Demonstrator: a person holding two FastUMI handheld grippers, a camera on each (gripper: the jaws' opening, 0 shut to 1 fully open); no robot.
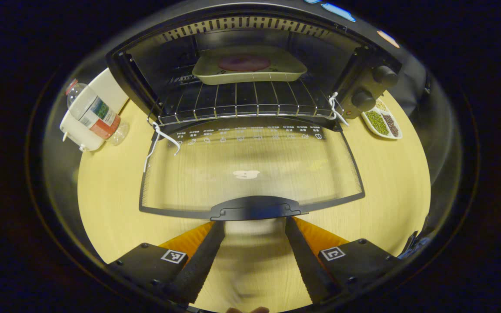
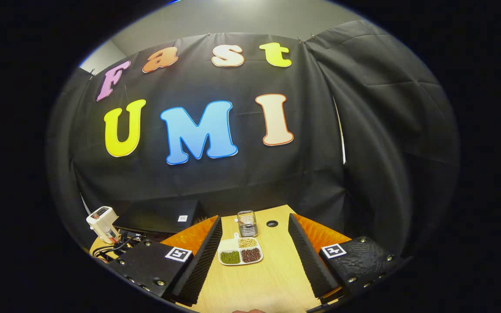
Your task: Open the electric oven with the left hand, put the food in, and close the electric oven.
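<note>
Left gripper view:
- Oven (image 1: 250,65), upper centre of the frame, door (image 1: 250,174) folded fully down flat over the tabletop (image 1: 389,182); glass pane, dark handle (image 1: 255,208) at its near edge.
- Wire rack (image 1: 242,102) inside the oven; on it, toward the back, a pale tray (image 1: 250,71) carrying a round dark-red piece of food (image 1: 244,63).
- Two knobs (image 1: 374,87) on the oven's panel, upper right.
- White cords (image 1: 161,141) at both door hinges.
- Left tool (image 1: 255,226), bottom centre: fingers spread wide, tips just beside the door handle, one at each end of it; whether they touch it cannot be told. Nothing between them.
- Water bottle (image 1: 94,113), left, lying against a white appliance (image 1: 81,130).
- Divided dish (image 1: 383,121) of beans, right, beside the oven.

Right gripper view:
- Right tool (image 2: 255,237), bottom centre: fingers spread apart, holding nothing, above the tabletop (image 2: 268,278).
- Divided dish (image 2: 240,251) of green, brown and pale beans, on the tabletop between the fingers, farther off.
- Small glass jar (image 2: 247,223) just behind the dish.
- Dark round hole (image 2: 272,223) in the tabletop, right of the jar.
- Oven (image 2: 159,215), a black box at lower left.
- White appliance (image 2: 101,221) with cables (image 2: 113,245), far lower left.
</note>
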